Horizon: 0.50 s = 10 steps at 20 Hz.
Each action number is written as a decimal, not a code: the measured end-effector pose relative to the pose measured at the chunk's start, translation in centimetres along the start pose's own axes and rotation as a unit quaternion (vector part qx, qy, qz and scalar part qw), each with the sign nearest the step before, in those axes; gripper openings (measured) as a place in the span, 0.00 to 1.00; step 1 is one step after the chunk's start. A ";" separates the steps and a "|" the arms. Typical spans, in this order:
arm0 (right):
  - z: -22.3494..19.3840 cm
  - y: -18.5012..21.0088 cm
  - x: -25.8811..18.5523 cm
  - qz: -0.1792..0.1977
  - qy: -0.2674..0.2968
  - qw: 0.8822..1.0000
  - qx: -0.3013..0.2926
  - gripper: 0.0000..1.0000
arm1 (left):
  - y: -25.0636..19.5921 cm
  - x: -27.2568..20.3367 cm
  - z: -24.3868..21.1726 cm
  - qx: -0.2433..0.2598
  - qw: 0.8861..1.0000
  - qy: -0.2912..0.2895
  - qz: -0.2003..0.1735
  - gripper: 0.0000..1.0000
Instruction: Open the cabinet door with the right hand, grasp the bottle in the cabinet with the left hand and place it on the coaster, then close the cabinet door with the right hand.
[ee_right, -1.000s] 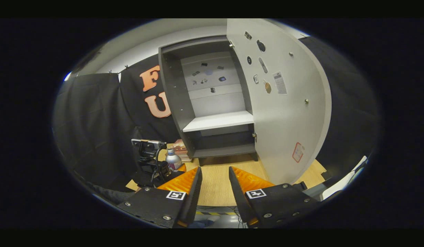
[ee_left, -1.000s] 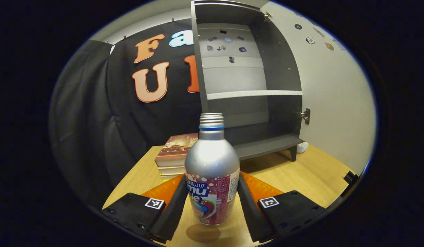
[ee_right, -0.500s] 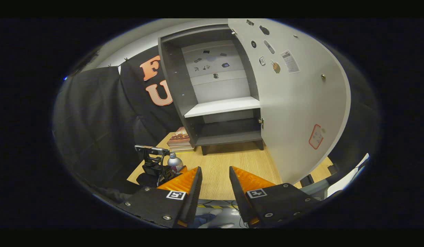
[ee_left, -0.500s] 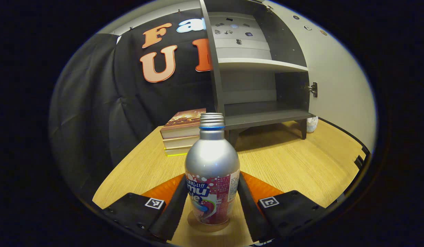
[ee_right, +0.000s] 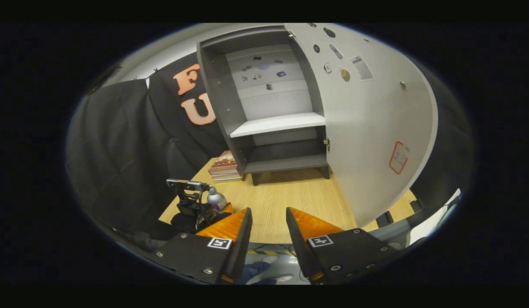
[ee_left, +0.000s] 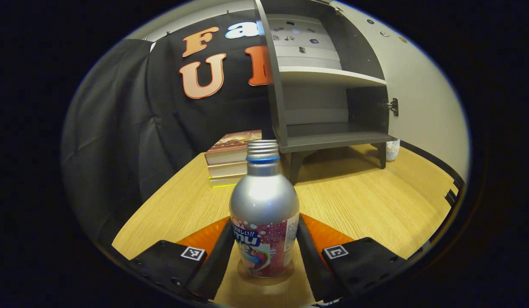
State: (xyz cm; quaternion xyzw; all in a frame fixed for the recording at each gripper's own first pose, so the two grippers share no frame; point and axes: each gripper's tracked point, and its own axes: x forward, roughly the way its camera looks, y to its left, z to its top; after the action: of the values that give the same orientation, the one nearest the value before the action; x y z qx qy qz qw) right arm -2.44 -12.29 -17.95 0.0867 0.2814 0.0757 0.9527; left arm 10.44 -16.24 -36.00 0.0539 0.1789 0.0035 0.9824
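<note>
A: So, left gripper view first. Where's the bottle?

B: Bottle (ee_left: 264, 209) is bottom centre, upright, silver top w/ a red label. It sits between the fingers of the left gripper (ee_left: 264, 248); both black pads press its sides, so clenched on the bottle. Base is low over the wooden table (ee_left: 367, 201), w/ a darker round patch under it. Can't tell if that's the coaster or just shadow.

A: And behind it?

B: Stack of books (ee_left: 230, 158) mid-frame, just left of the cabinet (ee_left: 328, 85). Cabinet is upper centre-right, grey, on short legs, shelves bare. Cabinet door (ee_left: 422, 98) hangs wide open at far right, hinge showing on its inner edge.

A: OK, right gripper view?

B: Right gripper (ee_right: 266, 231) at bottom centre, orange fingers apart, nothing between them, so released. Table edge is below it.

A: Bottle there too?

B: Yep, small, lower left (ee_right: 216, 200), held by the left gripper (ee_right: 217, 210), a black unit w/ a camera on top. Books (ee_right: 225, 169) sit behind, touching the cabinet's left side or just beside it. Cabinet (ee_right: 273, 111) is upper centre, door (ee_right: 375, 119) swung open to the right, w/ small stickers on its inner face.
</note>
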 end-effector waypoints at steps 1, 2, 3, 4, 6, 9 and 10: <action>0.0 0.1 -0.1 0.001 -0.001 1.000 0.000 0.50 | 0.0 -0.3 -0.1 0.000 1.000 0.003 0.002 0.86; -0.3 0.1 -0.3 0.001 0.000 1.000 0.000 0.50 | 0.0 -0.6 -0.3 -0.001 1.000 0.006 0.004 0.86; -0.5 0.1 -0.5 0.002 0.002 1.000 0.000 0.50 | 0.1 -0.9 -0.5 -0.001 1.000 0.010 0.005 0.86; -0.8 0.1 -0.7 0.003 0.003 1.000 0.000 0.50 | 0.0 -1.2 -0.6 -0.001 1.000 0.012 0.006 0.86; -1.1 0.2 -0.8 0.004 0.005 1.000 0.001 0.50 | 0.0 -1.6 -0.9 -0.002 1.000 0.013 0.009 0.87; -1.4 -0.2 -1.0 0.003 0.007 1.000 0.001 0.50 | 0.2 -1.7 -1.4 0.000 1.000 0.023 0.012 0.88; -1.4 -0.2 -1.2 0.004 0.006 1.000 0.002 0.50 | 0.3 -1.9 -1.5 -0.002 1.000 0.024 0.013 0.88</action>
State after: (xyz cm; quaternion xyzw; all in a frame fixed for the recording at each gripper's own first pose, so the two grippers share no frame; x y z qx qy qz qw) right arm -4.17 -12.59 -18.51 0.0891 0.2872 0.0793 0.9504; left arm 8.17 -15.85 -36.72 0.0539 0.2015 0.0176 0.9778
